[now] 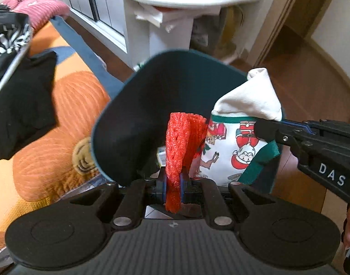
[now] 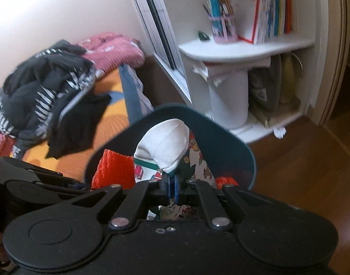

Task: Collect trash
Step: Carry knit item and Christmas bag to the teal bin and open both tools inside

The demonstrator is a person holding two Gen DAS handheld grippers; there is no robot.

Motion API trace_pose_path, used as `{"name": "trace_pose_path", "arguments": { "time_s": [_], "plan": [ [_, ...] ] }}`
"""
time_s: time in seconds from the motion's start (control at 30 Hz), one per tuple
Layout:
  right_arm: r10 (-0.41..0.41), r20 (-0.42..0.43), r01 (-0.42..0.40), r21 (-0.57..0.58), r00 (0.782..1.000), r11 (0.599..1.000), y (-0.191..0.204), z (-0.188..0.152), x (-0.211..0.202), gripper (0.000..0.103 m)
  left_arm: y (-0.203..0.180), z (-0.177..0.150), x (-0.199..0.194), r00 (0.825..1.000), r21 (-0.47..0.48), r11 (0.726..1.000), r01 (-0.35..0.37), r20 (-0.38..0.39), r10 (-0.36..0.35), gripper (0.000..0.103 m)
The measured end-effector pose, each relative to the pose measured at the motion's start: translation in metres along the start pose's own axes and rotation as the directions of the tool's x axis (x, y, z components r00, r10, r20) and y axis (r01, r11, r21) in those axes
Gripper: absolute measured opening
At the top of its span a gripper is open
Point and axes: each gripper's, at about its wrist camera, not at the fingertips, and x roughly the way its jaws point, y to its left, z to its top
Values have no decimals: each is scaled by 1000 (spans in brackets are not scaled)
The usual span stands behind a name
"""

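Both pieces of trash are already over the bin (image 1: 119, 123), so the carry looks done and only the drop is left. The left gripper (image 1: 173, 184) has its jaws closed on a red net (image 1: 178, 142), which hangs inside the bin's mouth. The right gripper (image 2: 172, 186) pinches a Santa-print cloth (image 2: 168, 146) just beside it — inside the rim too. A bed (image 1: 67, 105) with heaped clothes (image 2: 46, 87) lies close on the left, a white shelf (image 2: 243, 48) behind. Nothing blocks the bin; whatever sits deeper in it is hidden.
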Motion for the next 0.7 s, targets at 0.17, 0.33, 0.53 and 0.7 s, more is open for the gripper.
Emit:
{"name": "trace_pose_path", "arguments": {
  "time_s": [0.17,0.33,0.53,0.7],
  "plan": [
    [-14,-39,14,16,999,1000,-4,-8,12,9,-6,1,27,998,21,1000,-23,-60,24,10],
    [-22,-65,23,20,998,1000,-7,-9,13,15,-12,0,38,996,21,999,-36,-81,37,10],
    [-32,-74,34,28,997,999,-8,-11,7,23,-12,0,38,995,-5,999,-41,-93,40,11],
    [-20,-72,21,21,997,1000,-5,-12,-6,25,-7,-1,25,997,-35,999,-23,-77,21,17]
  ]
}}
